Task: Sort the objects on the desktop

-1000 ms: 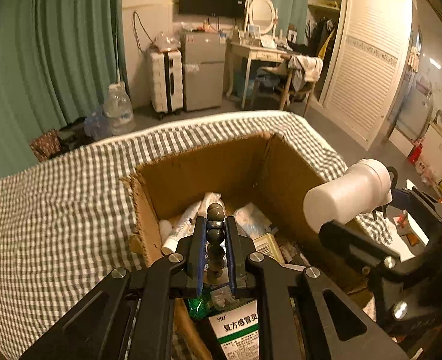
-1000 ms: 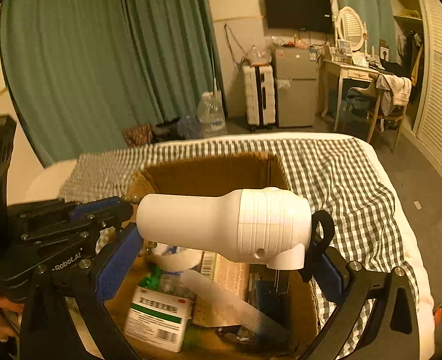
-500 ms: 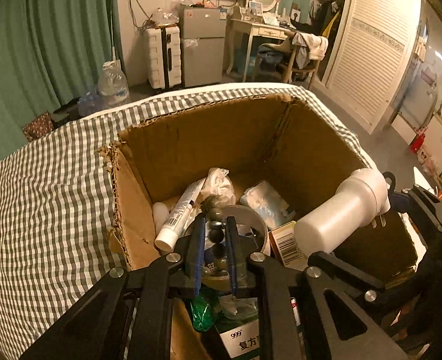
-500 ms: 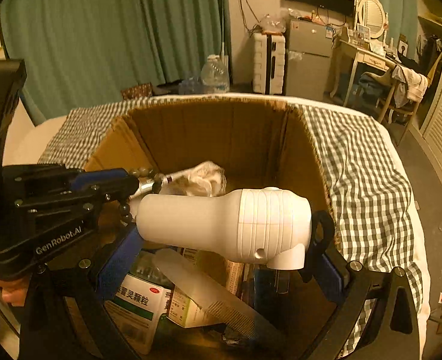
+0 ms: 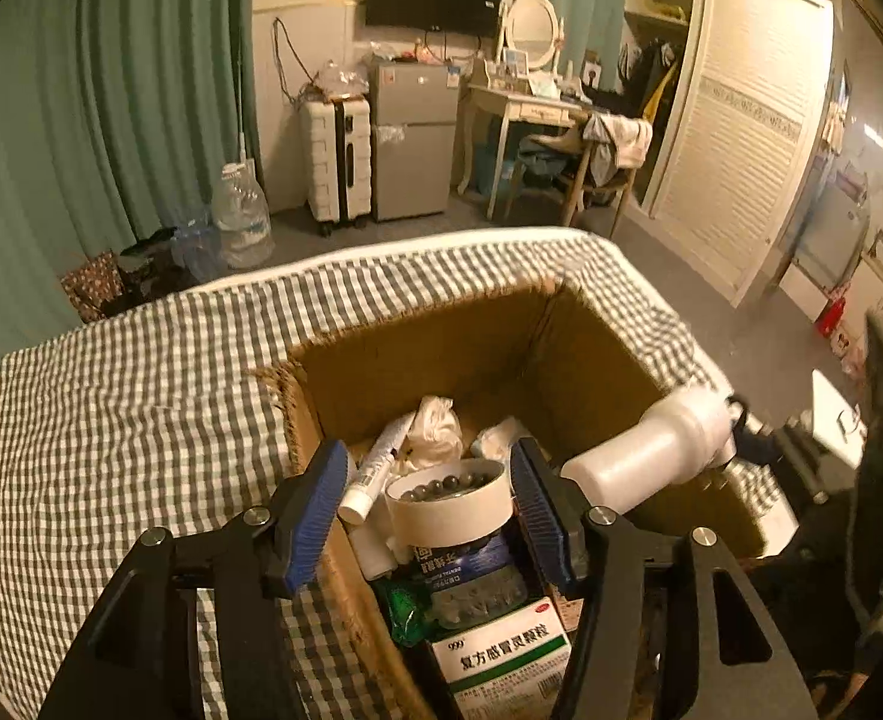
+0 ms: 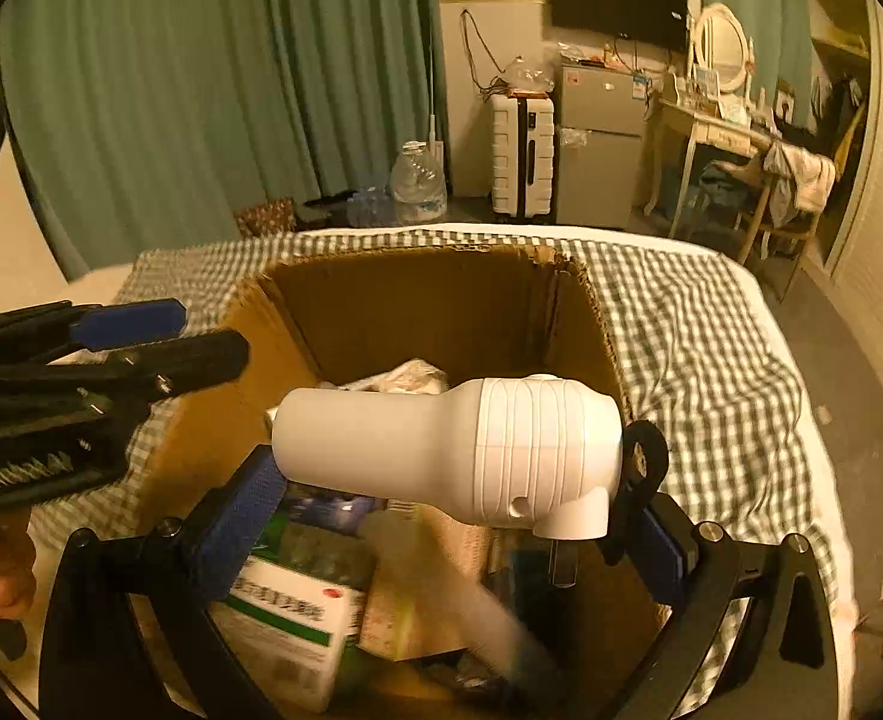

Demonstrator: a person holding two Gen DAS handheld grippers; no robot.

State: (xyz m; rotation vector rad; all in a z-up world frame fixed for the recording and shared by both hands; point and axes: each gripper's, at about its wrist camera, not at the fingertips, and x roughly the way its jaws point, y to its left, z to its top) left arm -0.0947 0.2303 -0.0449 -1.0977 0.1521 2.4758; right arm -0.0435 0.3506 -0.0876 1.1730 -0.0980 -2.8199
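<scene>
Hand-held gripper (image 6: pixel 447 516) on your right is clamping the white bottle (image 6: pixel 447 450) crosswise between its blue pads, and you are holding it above the open top of the box (image 6: pixel 429 312). The bottle's long axis is running side to side across the jaws: its narrow neck is pointing toward your left hand-held gripper (image 5: pixel 429 510), its ribbed base sitting against the right pad. The drop point is lying straight below and a little ahead, where the medicine carton (image 6: pixel 288 618) and other packets are already lying in the box, so this is the nearer hand for the placing. Your left hand-held gripper has just been opening its jaws and is now standing about half open, gripping nothing; the tape roll (image 5: pixel 450 507) with the beads (image 5: pixel 441 485) inside it is resting in the box between and beneath its pads, apart from them. The box itself is sitting on the checked cloth (image 5: pixel 129 396). Judging from this, lowering the bottle is calling for a level, sideways lay, keeping its neck clear of the left fingers.
</scene>
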